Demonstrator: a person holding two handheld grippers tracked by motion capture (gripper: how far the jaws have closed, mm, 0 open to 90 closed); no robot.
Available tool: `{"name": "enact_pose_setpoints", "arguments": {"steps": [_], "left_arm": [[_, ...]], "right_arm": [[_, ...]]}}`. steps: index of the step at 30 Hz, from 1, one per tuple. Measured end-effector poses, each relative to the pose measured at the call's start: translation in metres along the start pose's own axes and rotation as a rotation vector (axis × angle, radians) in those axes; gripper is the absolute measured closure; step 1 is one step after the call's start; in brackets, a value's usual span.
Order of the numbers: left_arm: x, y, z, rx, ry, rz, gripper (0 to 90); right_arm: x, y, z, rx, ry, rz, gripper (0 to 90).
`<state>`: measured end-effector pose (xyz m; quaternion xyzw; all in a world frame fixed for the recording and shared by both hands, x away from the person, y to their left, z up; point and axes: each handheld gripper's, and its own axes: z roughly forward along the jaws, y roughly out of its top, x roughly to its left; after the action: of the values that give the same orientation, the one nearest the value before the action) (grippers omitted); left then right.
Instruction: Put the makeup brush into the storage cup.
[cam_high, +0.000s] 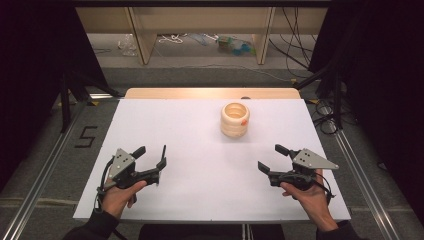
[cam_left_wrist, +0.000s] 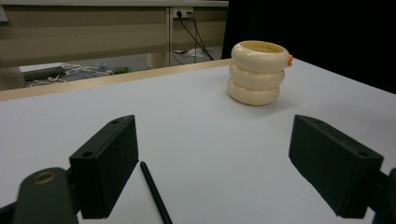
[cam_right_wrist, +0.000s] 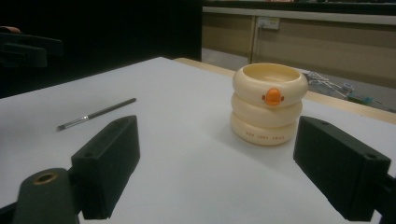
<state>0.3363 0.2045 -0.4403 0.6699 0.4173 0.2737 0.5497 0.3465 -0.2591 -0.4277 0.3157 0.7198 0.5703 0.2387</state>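
Both jaws wide, empty. Left gripper (cam_high: 150, 156) hovers over the brush (cam_left_wrist: 154, 193); cup (cam_high: 235, 120) waits. Best come down square, pinch mid-handle.

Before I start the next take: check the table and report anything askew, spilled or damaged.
Nothing stands out. The cream holder stands upright on the table, apart from both grippers. The brush lies flat near the left gripper, outside the holder. No spill or damage shows. Left and right gripper are open and empty.
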Motion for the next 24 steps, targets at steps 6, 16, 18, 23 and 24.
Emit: {"name": "enact_pose_setpoints", "arguments": {"steps": [6,16,18,23,24], "left_arm": [[-0.001,0.000,0.001,0.012,-0.006,0.001,15.8],[-0.003,0.000,0.005,0.032,0.002,-0.003,15.8],[-0.002,0.000,0.008,0.044,0.006,-0.005,15.8],[-0.004,-0.001,0.012,0.060,-0.004,0.015,15.8],[-0.004,-0.001,0.012,0.060,-0.004,0.015,15.8]], "right_arm": [[0.000,0.000,0.000,0.001,0.001,-0.002,15.9],[-0.002,-0.002,0.001,0.009,0.009,0.007,15.9],[-0.005,-0.003,0.000,-0.001,0.004,-0.013,16.0],[-0.002,-0.002,-0.007,0.027,0.004,0.011,16.0],[-0.002,-0.002,-0.007,0.027,0.004,0.011,16.0]]}}
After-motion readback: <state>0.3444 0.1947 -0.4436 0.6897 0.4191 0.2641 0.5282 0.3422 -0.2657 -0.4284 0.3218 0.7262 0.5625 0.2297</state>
